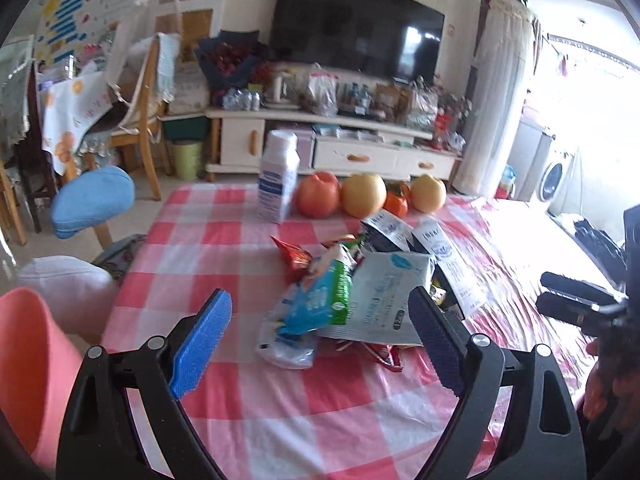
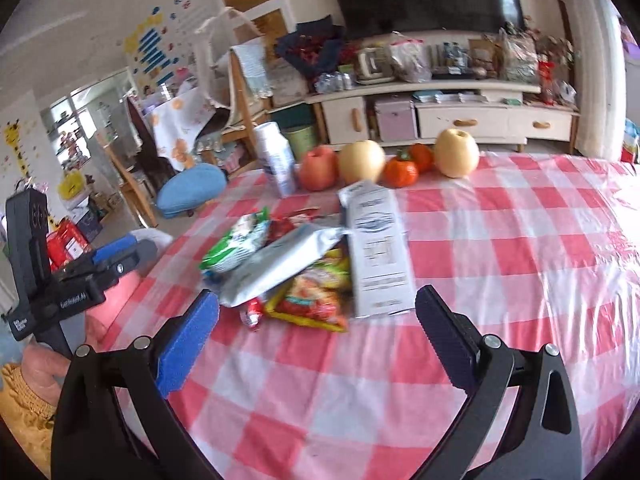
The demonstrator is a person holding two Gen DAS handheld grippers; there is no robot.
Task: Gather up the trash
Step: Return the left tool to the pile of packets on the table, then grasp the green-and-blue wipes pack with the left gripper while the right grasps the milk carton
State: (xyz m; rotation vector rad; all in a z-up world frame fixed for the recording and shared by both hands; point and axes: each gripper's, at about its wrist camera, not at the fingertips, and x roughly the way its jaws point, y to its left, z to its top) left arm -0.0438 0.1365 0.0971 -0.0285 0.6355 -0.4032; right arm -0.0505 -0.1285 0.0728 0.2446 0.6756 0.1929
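Observation:
A pile of trash lies mid-table: a green and blue wrapper (image 1: 320,300), a silver-white pouch (image 1: 384,304), a red wrapper (image 1: 294,256) and flattened white cartons (image 1: 444,248). My left gripper (image 1: 319,296) hovers just short of the pile, open, nothing between its pads. In the right wrist view the same pouch (image 2: 280,264), a green wrapper (image 2: 240,244), a yellow-red snack bag (image 2: 316,300) and a flat carton (image 2: 378,252) lie ahead of my right gripper (image 2: 318,294), which is open and holds nothing. A pink bin (image 1: 28,360) stands low off the table's left edge.
An upright milk carton (image 1: 278,176), an apple (image 1: 318,194), two pears (image 1: 363,195) and oranges (image 1: 396,202) line the far edge of the red-checked table (image 1: 248,400). A blue stool (image 1: 92,204), chairs and a TV cabinet (image 1: 340,148) stand beyond. The other gripper (image 2: 116,252) shows at left.

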